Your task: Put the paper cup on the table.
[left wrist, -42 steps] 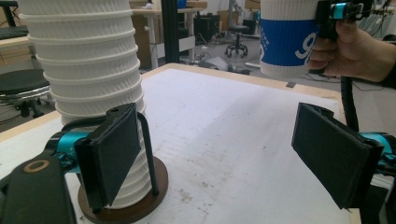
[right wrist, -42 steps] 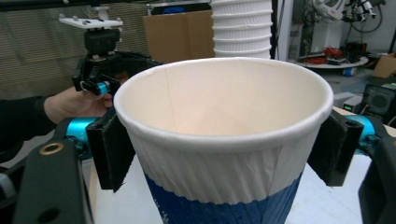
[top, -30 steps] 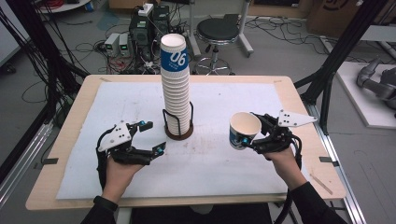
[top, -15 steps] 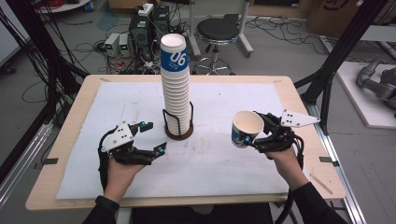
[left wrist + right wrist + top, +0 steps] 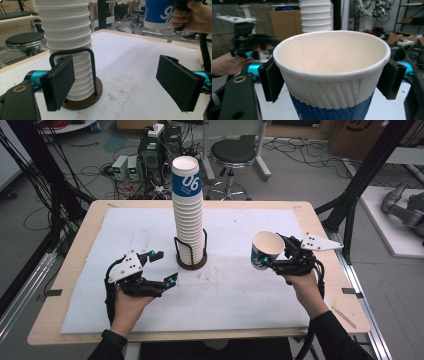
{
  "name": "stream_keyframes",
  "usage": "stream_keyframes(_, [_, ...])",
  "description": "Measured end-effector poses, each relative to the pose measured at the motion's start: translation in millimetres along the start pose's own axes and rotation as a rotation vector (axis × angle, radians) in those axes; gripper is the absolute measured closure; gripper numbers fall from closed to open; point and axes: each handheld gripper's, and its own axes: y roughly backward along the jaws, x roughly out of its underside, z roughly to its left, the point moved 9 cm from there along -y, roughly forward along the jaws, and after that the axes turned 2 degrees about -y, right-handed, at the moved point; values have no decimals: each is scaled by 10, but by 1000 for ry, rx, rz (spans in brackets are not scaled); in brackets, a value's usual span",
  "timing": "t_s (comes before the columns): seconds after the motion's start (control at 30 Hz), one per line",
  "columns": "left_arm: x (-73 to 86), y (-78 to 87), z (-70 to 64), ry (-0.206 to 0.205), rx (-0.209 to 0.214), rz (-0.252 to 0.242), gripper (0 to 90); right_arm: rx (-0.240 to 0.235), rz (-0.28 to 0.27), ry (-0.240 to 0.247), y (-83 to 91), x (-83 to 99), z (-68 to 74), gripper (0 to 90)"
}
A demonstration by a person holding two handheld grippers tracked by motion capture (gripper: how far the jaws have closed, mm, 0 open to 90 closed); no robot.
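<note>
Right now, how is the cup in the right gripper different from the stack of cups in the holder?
The single cup is held off the table by the right gripper; the stack of cups stands in a wire holder. The single cup tilts; the stack stands upright. Both are white and blue.

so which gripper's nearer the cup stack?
Left. The left gripper sits open just beside the cup stack, near its holder base. The right gripper is farther off, shut on a single cup.
</note>
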Motion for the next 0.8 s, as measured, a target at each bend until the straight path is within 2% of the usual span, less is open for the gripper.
stream_keyframes(0.17, [-1, 11, -22, -10, 1, 1, 154, 54, 4, -19, -42, 34, -158, 215])
stream_keyframes(0.27, [-2, 23, -32, -10, 0, 0, 154, 94, -11, -27, -57, 35, -258, 215])
stream_keyframes(0.33, [3, 29, -38, -10, 1, 0, 154, 136, -14, -37, -65, 48, -342, 214])
stream_keyframes(0.43, [10, 36, -42, -12, 2, 2, 154, 176, 2, -44, -84, 89, -443, 214])
stream_keyframes(0.53, [9, 44, -46, -11, 5, 0, 154, 184, 0, -56, -105, 113, -507, 213])
stream_keyframes(0.8, [11, 44, -56, -9, 13, -1, 154, 261, 15, -58, -160, 187, -689, 212])
